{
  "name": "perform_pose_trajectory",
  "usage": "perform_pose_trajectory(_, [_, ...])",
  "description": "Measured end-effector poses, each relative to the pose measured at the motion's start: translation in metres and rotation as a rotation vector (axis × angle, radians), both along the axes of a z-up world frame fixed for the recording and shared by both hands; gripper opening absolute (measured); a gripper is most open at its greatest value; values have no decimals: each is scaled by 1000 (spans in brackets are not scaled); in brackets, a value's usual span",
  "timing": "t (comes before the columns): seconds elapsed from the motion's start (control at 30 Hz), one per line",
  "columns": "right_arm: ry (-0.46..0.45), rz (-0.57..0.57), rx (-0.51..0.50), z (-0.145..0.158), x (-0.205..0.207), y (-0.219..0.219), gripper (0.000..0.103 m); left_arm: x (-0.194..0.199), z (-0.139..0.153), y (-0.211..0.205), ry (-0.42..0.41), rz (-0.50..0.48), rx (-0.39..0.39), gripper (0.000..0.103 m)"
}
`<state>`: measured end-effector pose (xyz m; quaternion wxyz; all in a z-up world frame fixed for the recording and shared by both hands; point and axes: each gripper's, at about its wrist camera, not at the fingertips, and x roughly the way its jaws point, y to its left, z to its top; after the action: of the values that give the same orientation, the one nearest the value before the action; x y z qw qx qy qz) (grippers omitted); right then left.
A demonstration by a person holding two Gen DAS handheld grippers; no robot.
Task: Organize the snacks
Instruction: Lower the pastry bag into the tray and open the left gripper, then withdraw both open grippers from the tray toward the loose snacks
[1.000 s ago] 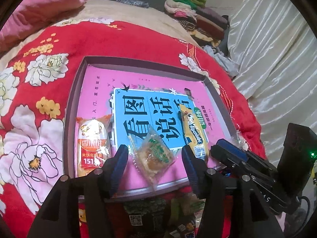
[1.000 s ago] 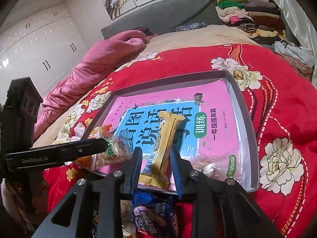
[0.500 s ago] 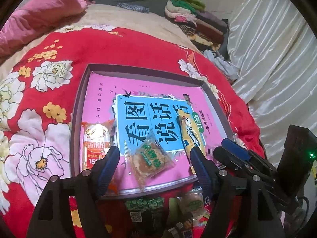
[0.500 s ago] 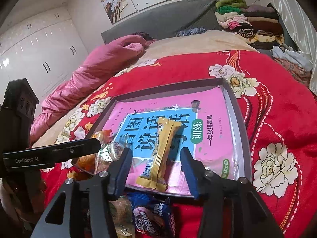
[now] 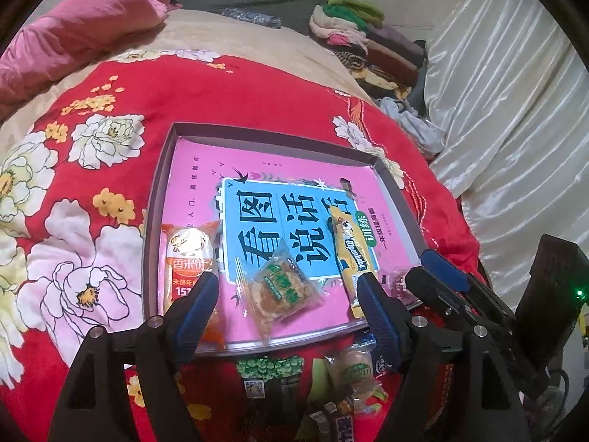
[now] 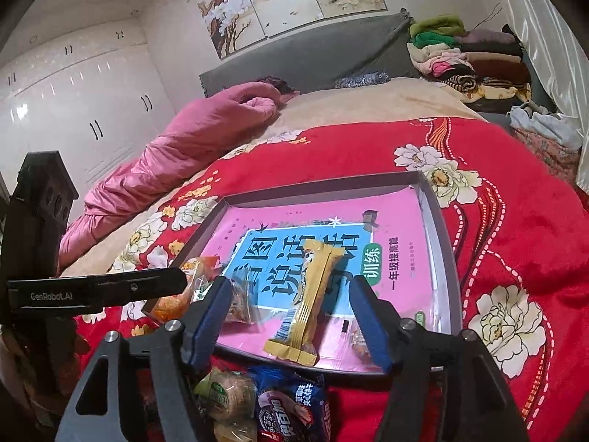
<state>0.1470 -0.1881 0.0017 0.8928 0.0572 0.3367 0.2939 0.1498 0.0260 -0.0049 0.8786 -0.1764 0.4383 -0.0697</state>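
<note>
Your left claw [image 5: 285, 289] has just been opening and stands wide, its pads clear of the clear cracker packet [image 5: 281, 289] lying flat between them in the grey tray [image 5: 156, 199] on the bed. Your right claw [image 6: 289, 293] has also just been opening, and the yellow wafer bar [image 6: 307, 293] rests free between its fingers, near the tray's front edge, on the pink book [image 6: 397, 217].
</note>
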Motion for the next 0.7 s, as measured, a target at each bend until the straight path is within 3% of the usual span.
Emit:
perform_pose_trajectory(0.3, [-29,-3,16,6,-3,-4,81,-3,9,-1,-21,-4,6,79])
perform_pose_trajectory(0.7, [-73,-27,33,17,-7,-13,91,-13,27,2,-55,-4,52,79])
